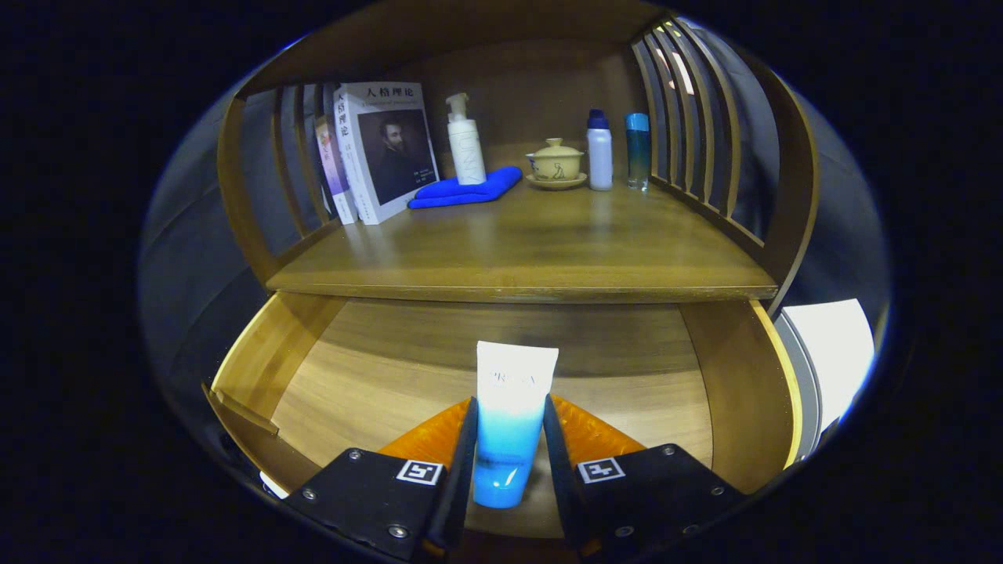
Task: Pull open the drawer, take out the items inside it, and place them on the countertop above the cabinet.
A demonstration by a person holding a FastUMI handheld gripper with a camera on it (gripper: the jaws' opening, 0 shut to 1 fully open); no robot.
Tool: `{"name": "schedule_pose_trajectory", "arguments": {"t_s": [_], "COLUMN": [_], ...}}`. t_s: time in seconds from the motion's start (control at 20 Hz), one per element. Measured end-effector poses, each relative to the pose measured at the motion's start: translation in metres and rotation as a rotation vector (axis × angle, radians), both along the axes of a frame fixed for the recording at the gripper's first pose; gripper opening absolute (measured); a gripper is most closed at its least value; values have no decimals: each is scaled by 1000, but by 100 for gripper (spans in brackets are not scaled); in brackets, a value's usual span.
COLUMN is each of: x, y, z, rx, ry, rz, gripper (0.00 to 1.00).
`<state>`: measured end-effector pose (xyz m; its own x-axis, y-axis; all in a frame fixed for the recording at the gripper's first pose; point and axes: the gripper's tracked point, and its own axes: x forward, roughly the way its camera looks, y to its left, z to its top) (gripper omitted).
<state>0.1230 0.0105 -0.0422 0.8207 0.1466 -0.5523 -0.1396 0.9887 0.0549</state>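
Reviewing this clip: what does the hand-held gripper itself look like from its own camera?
The hand-held gripper has two flat dark blocks at its base, each bearing a square black-and-white marker tag and silver screw heads. A thin, straight finger rises from each block. No cables are visible.
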Motion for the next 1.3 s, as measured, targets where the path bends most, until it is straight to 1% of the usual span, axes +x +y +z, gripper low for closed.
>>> {"name": "schedule_pose_trajectory", "arguments": {"t_s": [0.25, 0.55, 0.85, 1.15, 1.3], "x": [5, 15, 36, 76, 91], "y": [5, 14, 18, 21, 30], "z": [31, 79, 126, 144, 139], "rx": [34, 57, 99, 123, 177], "ry": [-108, -194, -255, -255, -201], "rz": [3, 23, 2, -39, -67], "gripper": [48, 48, 48, 48, 48]}}
